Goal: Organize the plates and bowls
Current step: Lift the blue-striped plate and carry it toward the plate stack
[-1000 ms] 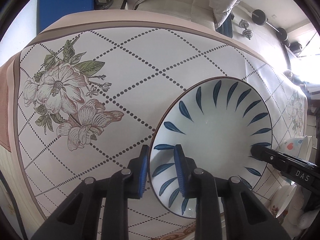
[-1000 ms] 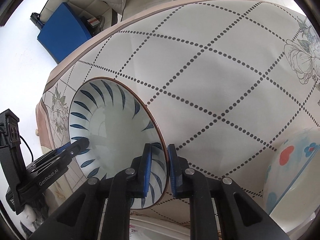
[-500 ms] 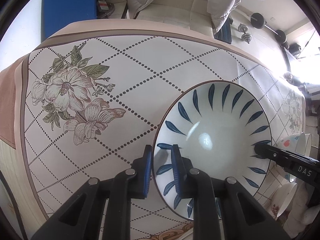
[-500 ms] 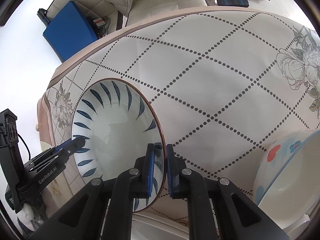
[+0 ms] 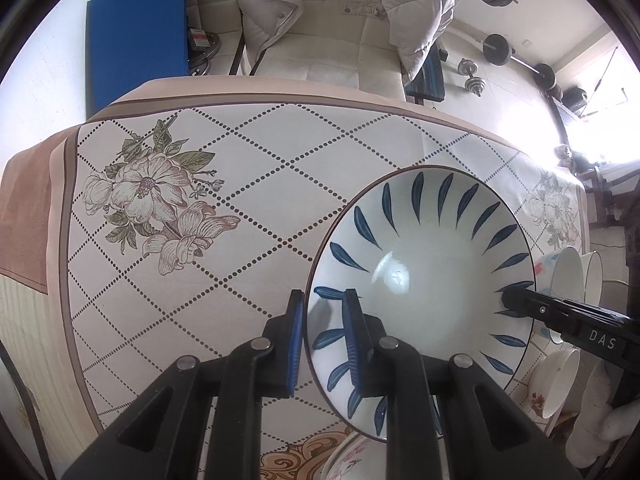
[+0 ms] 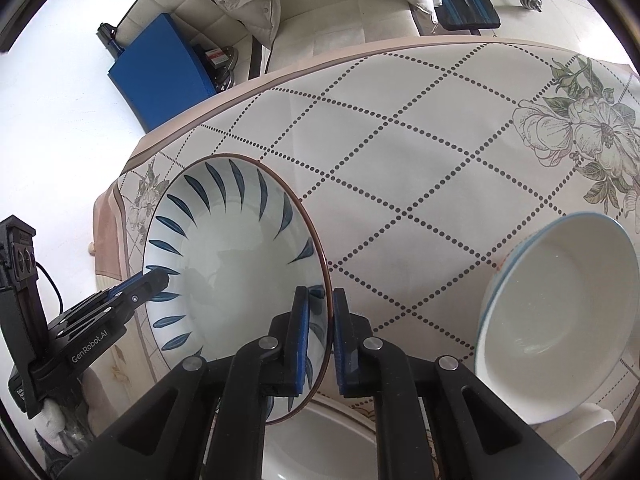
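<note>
A wide white bowl with dark blue leaf strokes and a brown rim (image 5: 428, 280) (image 6: 228, 248) hangs above the table, held from both sides. My left gripper (image 5: 322, 308) is shut on its left rim, one blue pad inside and one outside. My right gripper (image 6: 320, 308) is shut on the opposite rim in the same way; its black fingers (image 5: 532, 304) reach in from the right in the left wrist view. The left gripper's fingers (image 6: 140, 286) show at the bowl's far rim in the right wrist view. The bowl's underside is hidden.
A table with a diamond-dotted, flower-printed cloth (image 5: 256, 184) lies below. A white bowl with a blue rim (image 6: 560, 320) stands at the right, more bowls (image 5: 560, 376) beside it, another dish (image 6: 320, 440) under the grippers. A sofa (image 5: 328, 32) and a blue board (image 5: 140, 32) lie beyond.
Both grippers have risen with the bowl pinched between them. The table looks farther away and more of the sofa and floor beyond it shows.
</note>
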Tool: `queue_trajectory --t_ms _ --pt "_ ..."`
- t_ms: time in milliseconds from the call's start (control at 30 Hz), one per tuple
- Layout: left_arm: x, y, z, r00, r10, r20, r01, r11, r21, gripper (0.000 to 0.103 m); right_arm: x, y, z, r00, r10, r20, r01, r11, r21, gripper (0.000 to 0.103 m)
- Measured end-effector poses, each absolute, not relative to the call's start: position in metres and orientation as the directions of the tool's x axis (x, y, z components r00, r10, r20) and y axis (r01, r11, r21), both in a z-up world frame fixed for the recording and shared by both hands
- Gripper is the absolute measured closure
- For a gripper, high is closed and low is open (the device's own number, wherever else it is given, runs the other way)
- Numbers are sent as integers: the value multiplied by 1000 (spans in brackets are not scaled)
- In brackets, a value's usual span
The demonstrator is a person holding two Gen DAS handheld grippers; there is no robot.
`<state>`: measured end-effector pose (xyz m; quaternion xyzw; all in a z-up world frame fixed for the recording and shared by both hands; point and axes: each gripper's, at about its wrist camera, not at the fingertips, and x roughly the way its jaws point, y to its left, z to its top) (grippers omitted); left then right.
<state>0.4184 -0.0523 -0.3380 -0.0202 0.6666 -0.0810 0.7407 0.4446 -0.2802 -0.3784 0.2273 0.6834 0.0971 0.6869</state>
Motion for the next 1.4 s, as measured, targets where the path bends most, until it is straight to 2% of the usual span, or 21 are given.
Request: queue_trajectory --t_ms 467,833,1133,1400 --pt "366 -77 -284 156 -155 -976 148 980 -132 87 376 -296 -317 105 453 -885 131 876 464 91" --pt "322 -85 -261 174 -154 -973 195 974 -120 87 315 -307 -296 121 468 -875 131 867 482 91" --pt "291 -87 -277 135 -126 -983 229 969 -93 87 276 -304 -302 99 447 -889 112 883 456 91" --pt "272 -81 -313 64 -123 -990 222 969 -106 87 251 -295 -342 29 452 -891 127 883 452 91"
